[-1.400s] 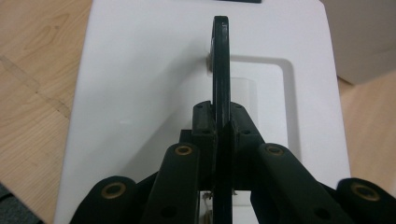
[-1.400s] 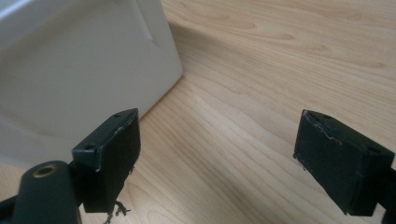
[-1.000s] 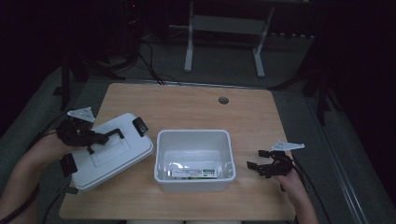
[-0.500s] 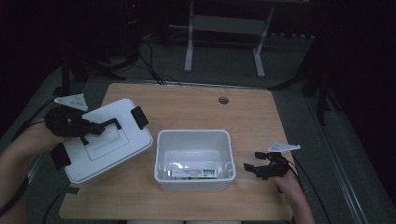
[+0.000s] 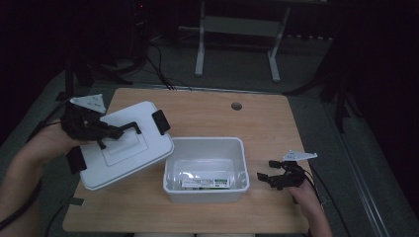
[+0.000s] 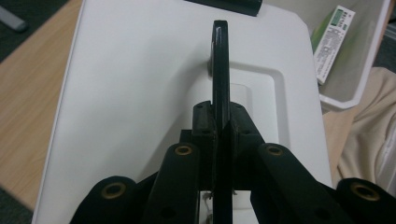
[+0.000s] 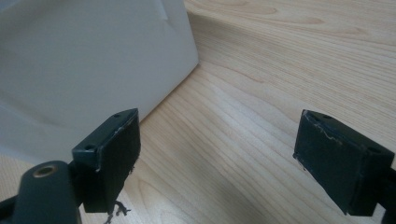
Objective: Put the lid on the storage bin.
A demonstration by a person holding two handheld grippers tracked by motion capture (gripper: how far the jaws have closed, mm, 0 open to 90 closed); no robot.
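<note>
Lifting off the counter near its left edge, the lid has risen toward our open bin; left gripper jaws clamp its handle, right gripper jaws stand apart.

Print on the small white-and-green packet in the white plastic bin is too small to read, & the white plastic lid w/ black handle is cut off at the left gripper view's edges.
</note>
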